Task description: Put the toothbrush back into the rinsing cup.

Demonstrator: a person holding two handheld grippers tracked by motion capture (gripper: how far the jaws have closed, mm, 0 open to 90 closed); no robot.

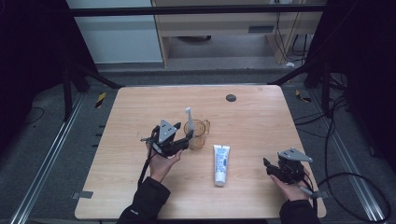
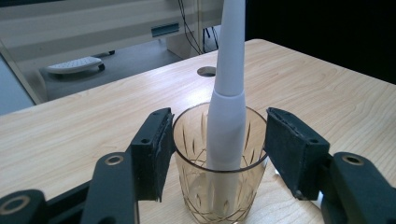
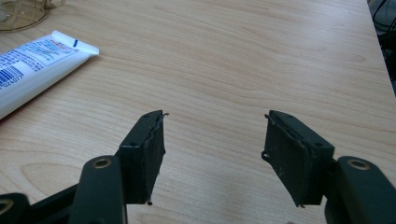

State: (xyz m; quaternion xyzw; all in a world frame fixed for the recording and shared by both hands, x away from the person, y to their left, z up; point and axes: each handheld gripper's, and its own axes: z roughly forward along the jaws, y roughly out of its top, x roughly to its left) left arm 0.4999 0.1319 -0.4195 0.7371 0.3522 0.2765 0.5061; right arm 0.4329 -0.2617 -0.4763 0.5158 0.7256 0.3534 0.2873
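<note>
This looks like a lab or recording room set up for test work, not a home. A bare wooden counter (image 1: pixel 252 116) with a round cable hole (image 1: pixel 230 98) stands on grey carpet (image 1: pixel 42 140) between metal floor rails (image 1: pixel 44 161), hemmed in by black curtains (image 1: pixel 28 56) and a dark frame bar (image 1: pixel 196 10) overhead. Loose black cables (image 1: pixel 345 182) trail across the floor, yellow-and-black hazard tape (image 1: pixel 100 99) marks spots near the counter's far corners, and plain pale office cabinets (image 1: pixel 224 23) stand behind.
</note>
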